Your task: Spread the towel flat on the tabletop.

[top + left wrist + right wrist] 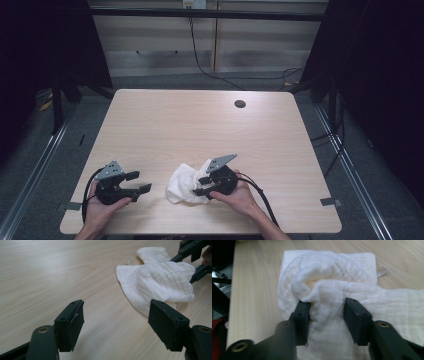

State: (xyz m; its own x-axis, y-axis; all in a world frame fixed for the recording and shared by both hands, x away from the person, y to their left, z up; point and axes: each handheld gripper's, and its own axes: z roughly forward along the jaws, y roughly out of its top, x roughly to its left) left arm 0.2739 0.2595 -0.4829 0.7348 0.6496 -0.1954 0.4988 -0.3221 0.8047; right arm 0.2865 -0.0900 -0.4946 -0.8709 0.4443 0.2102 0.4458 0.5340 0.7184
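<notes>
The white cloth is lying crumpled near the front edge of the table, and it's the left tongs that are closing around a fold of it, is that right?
Not quite. The white cloth does lie crumpled near the front edge of the table, but it is the right tongs that have a fold of it between their jaws, as the right gripper view shows. The left tongs stand open beside the cloth, apart from it.

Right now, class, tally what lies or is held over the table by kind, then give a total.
White cloth: 1
Grippers: 2, the left gripper and the right gripper
Hands: 2
Total: 5
</notes>
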